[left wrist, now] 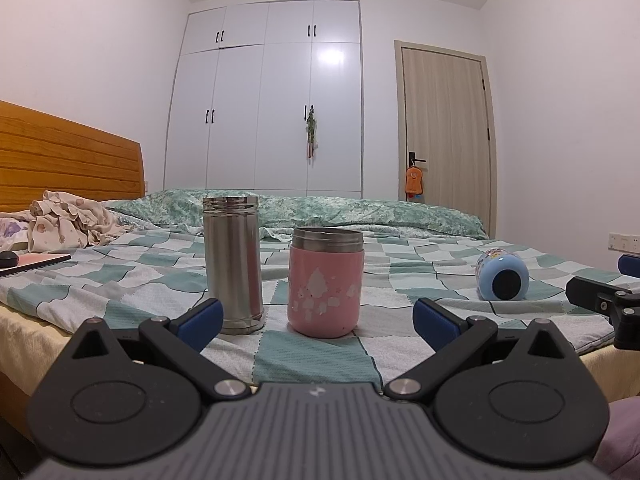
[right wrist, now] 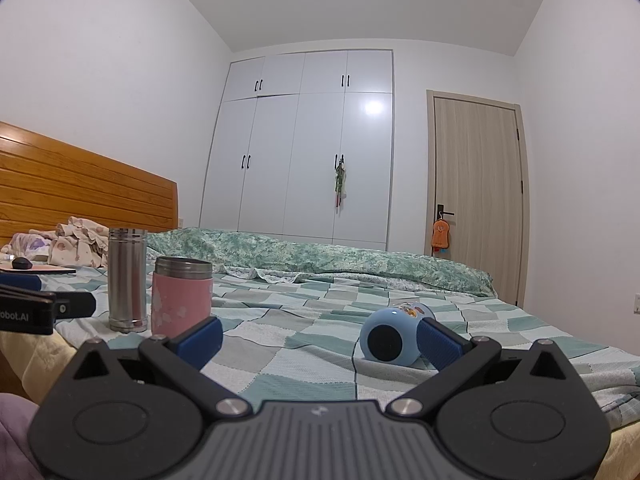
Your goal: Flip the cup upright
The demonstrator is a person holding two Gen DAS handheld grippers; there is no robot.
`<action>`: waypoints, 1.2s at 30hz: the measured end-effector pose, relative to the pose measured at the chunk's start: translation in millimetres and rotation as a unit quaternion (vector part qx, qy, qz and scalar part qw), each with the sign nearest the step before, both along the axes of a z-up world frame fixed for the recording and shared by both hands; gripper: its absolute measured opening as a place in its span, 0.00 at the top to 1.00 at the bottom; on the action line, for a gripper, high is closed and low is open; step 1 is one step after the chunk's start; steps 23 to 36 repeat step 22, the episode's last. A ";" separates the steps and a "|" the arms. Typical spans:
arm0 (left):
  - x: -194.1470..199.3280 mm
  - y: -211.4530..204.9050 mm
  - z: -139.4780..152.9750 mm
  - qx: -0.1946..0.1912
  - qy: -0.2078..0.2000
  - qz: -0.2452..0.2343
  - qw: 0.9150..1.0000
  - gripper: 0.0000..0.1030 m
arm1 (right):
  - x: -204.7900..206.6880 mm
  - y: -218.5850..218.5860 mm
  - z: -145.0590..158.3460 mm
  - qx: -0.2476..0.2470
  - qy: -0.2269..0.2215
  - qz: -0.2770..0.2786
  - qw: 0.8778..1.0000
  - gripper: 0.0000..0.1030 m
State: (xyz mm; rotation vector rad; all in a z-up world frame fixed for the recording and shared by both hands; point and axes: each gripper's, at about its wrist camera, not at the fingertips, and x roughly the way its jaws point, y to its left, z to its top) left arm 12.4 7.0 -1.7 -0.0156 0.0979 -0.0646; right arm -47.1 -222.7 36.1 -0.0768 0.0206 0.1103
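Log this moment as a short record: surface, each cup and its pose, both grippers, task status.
surface: bed with checked cover
steel cup: upright, leftmost
pink cup: upright, right of the steel one
blue cup: lying on its side, base toward the cameras
left gripper: open, holding nothing, facing the pink cup
right gripper: open, holding nothing, near the blue cup
task status: blue cup not yet upright

The blue cup (right wrist: 394, 336) lies on its side, base toward the camera, decorated wall behind. It rests just inside the right gripper's (right wrist: 320, 338) right finger.
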 end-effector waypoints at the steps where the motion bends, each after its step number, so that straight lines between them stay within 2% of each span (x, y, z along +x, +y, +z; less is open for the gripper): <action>1: -0.2 0.1 0.1 0.000 0.000 0.000 1.000 0.00 | -0.1 0.0 0.0 0.000 0.000 0.000 1.000 0.00; 36: -1.9 0.0 0.8 0.007 -0.003 0.000 1.000 0.00 | -0.1 0.0 -0.3 0.000 0.000 0.000 1.000 0.00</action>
